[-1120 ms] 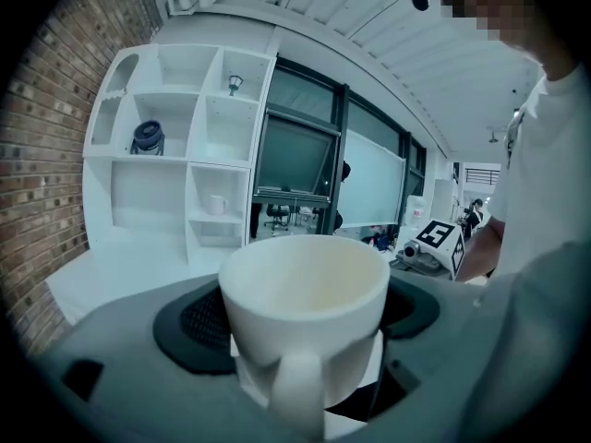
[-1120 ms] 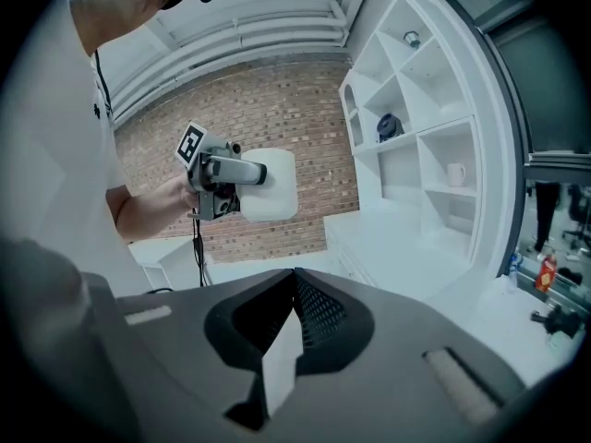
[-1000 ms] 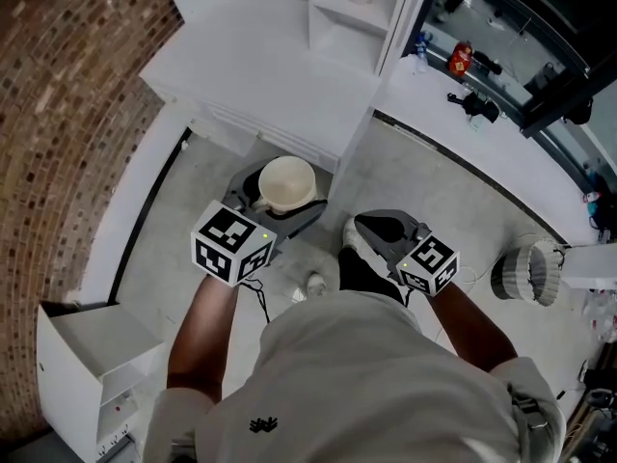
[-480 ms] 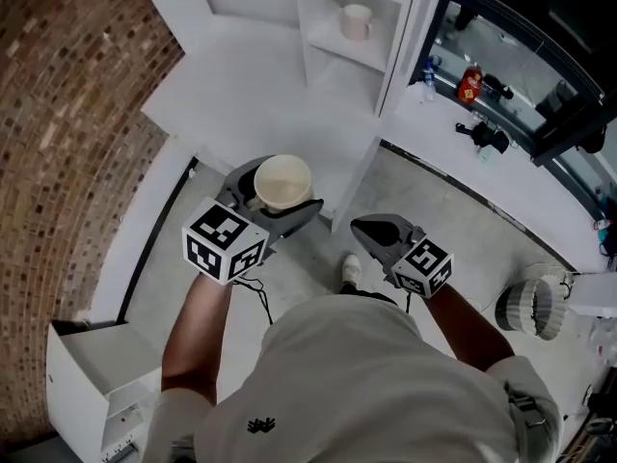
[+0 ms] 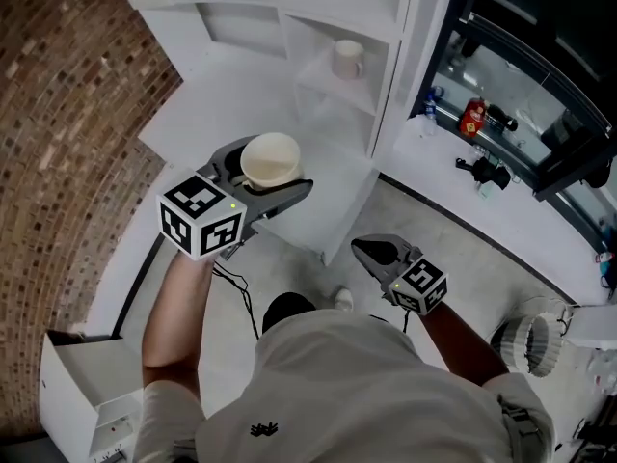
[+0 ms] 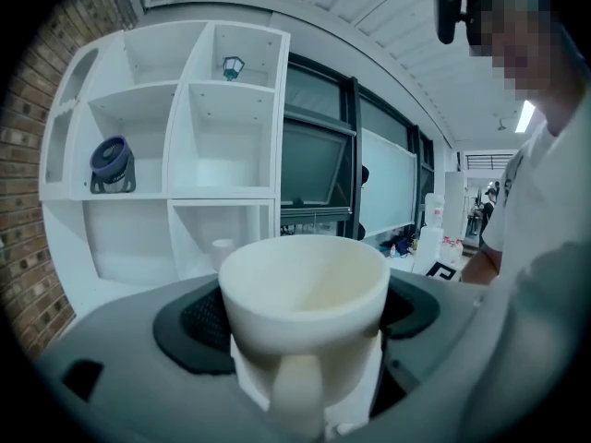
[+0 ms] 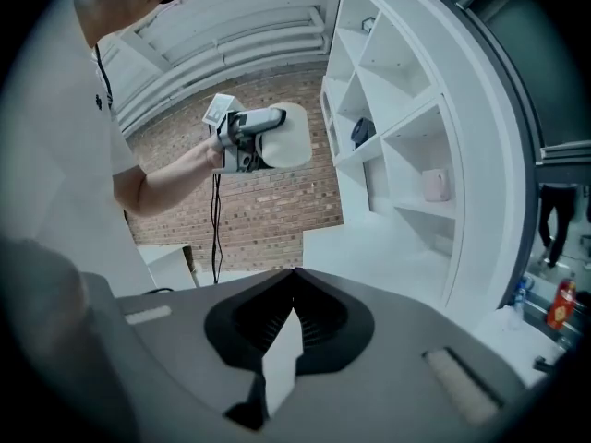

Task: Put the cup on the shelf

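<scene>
A cream cup (image 5: 265, 157) with a handle sits between the jaws of my left gripper (image 5: 281, 168), which is shut on it; its pads press the cup's sides (image 6: 305, 317). The cup is held up in front of the white shelf unit (image 5: 386, 27), over the unit's low white top (image 5: 231, 95). A second pale cup (image 5: 347, 58) stands in a lower compartment of the shelf (image 6: 185, 201). My right gripper (image 5: 371, 251) hangs lower at the right, shut, with nothing in it (image 7: 294, 280).
A dark blue fan-like object (image 6: 113, 162) sits in a left compartment. A brick wall (image 5: 67, 114) runs along the left. A window ledge (image 5: 453, 152) at the right carries a red bottle (image 5: 471, 119). A white box (image 5: 77, 374) stands at lower left.
My left gripper has risen and moved left with the cup, toward the shelf. More of the shelf has come into the head view. The right gripper has hardly moved.
</scene>
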`<act>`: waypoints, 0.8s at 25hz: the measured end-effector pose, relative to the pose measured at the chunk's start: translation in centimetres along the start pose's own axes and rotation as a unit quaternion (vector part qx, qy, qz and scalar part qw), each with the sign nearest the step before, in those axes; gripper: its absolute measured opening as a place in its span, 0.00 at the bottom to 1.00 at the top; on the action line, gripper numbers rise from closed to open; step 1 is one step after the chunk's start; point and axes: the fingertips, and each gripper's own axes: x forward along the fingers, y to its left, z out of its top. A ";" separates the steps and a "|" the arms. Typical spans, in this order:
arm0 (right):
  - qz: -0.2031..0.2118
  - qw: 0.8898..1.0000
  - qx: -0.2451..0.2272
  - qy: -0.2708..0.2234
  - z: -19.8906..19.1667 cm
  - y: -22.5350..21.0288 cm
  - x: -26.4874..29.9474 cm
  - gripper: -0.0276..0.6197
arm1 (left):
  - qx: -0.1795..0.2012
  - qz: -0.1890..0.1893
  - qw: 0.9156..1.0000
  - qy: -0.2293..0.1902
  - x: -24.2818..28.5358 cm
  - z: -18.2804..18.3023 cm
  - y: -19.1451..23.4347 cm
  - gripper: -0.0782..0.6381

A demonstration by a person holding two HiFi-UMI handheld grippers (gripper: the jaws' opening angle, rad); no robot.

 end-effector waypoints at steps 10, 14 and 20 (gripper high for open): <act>-0.027 0.999 0.020 -0.004 0.7 -4.7 1.5 0.06 | 0.040 -0.023 0.998 -0.030 4.7 10.3 7.5 0.71; -0.052 0.998 0.020 -0.012 1.8 -6.4 2.4 0.06 | 0.060 -0.041 0.997 -0.036 6.6 14.2 10.4 0.71; -0.104 0.994 0.036 -0.025 3.1 -9.2 2.5 0.06 | 0.087 -0.067 0.993 -0.039 9.8 18.9 14.0 0.71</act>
